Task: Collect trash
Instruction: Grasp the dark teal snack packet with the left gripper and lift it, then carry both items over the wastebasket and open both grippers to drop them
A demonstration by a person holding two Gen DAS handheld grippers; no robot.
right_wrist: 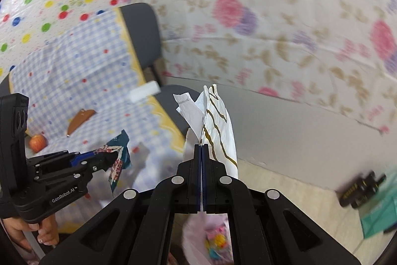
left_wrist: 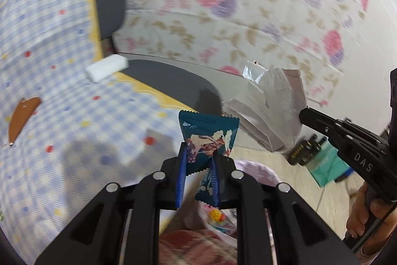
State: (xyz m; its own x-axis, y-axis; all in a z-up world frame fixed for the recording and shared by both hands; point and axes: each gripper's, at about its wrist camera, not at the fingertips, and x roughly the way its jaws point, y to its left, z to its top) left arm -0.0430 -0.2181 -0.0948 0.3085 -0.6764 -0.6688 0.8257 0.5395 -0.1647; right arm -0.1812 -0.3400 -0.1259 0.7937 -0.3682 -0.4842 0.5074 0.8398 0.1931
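**Now both hand-held grippers carry trash**

Your left hand-held gripper is closed on a teal snack wrapper, holding it in the air beside the edge of the counter. Your right hand-held gripper is closed tight on a crumpled white paper wrapper with brown lines, also lifted. Below both grippers you see a pink trash bag with colourful things inside. On the counter lie a white block, a brown piece and an apple.
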